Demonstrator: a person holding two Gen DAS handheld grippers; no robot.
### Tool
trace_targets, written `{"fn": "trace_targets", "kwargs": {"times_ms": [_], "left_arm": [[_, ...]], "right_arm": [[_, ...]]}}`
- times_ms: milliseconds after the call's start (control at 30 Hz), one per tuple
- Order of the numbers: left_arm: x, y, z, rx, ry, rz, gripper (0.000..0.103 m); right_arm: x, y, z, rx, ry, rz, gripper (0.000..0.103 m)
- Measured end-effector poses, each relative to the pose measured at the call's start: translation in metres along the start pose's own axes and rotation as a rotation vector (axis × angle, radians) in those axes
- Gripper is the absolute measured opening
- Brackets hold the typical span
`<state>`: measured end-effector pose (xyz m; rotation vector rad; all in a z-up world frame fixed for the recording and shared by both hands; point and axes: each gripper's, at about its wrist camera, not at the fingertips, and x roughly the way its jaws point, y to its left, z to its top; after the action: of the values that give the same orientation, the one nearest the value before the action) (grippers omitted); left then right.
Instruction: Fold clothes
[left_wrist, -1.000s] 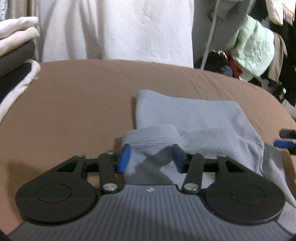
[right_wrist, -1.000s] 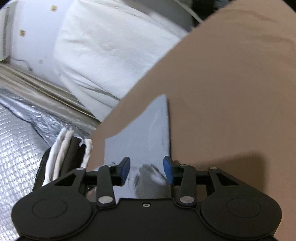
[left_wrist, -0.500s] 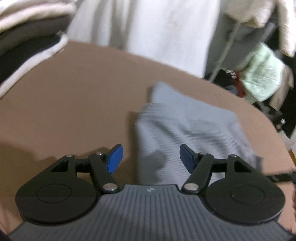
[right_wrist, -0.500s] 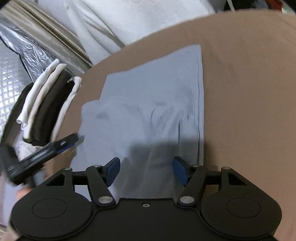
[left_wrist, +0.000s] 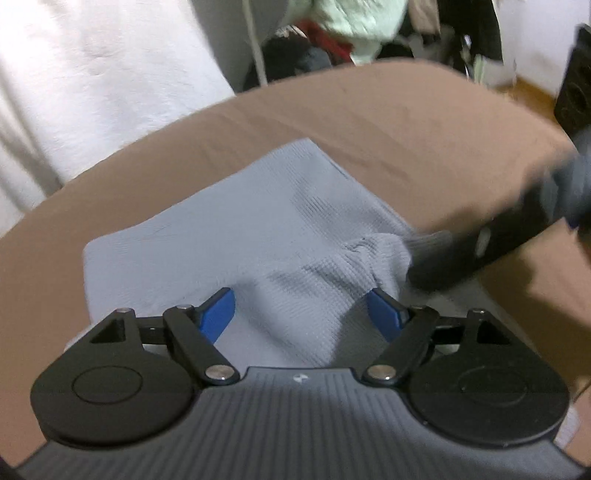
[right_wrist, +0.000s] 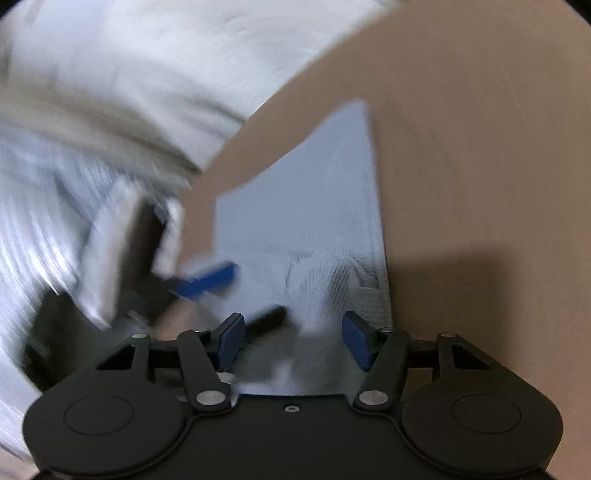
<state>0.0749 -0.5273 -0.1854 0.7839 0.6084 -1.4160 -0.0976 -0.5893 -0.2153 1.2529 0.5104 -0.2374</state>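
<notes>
- On brown bed surface (left_wrist: 424, 122): grey waffle-knit garment (left_wrist: 236, 229) lies partly folded, bunched ridge at its near edge.
- Left gripper (left_wrist: 303, 314): jaws opening, spread wide over the ridge, pads clear of cloth.
- Right gripper (right_wrist: 293, 339): jaws closing, cloth between them, not pinched; blurred.
- Left gripper visible at 9 o'clock in right wrist view.

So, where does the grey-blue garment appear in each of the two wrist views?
Left wrist: the grey-blue garment fills the centre, just beyond the fingers.
Right wrist: the garment runs from the centre down to the fingers.
Shared landmark: the brown sheet under it.
</notes>
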Motion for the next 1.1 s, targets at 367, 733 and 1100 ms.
{"fn": "trace_targets", "kwargs": {"times_ms": [367,733,1100], "left_arm": [[0.032,0.037,0.019,-0.11,0.029,-0.193,0.097],[-0.005,0.027,0.005,-0.055,0.014,-0.333,0.009],[-0.033,0.057,-0.015,-0.351,-0.07,-0.343,0.017]], "right_arm": [[-0.02,-0.048,0.021,0.273,-0.081,0.17,0.065],[-0.021,-0.044,0.021,0.229,-0.083,0.136,0.065],[-0.051,0.013,-0.026,-0.053,-0.126,-0.015,0.066]]}}
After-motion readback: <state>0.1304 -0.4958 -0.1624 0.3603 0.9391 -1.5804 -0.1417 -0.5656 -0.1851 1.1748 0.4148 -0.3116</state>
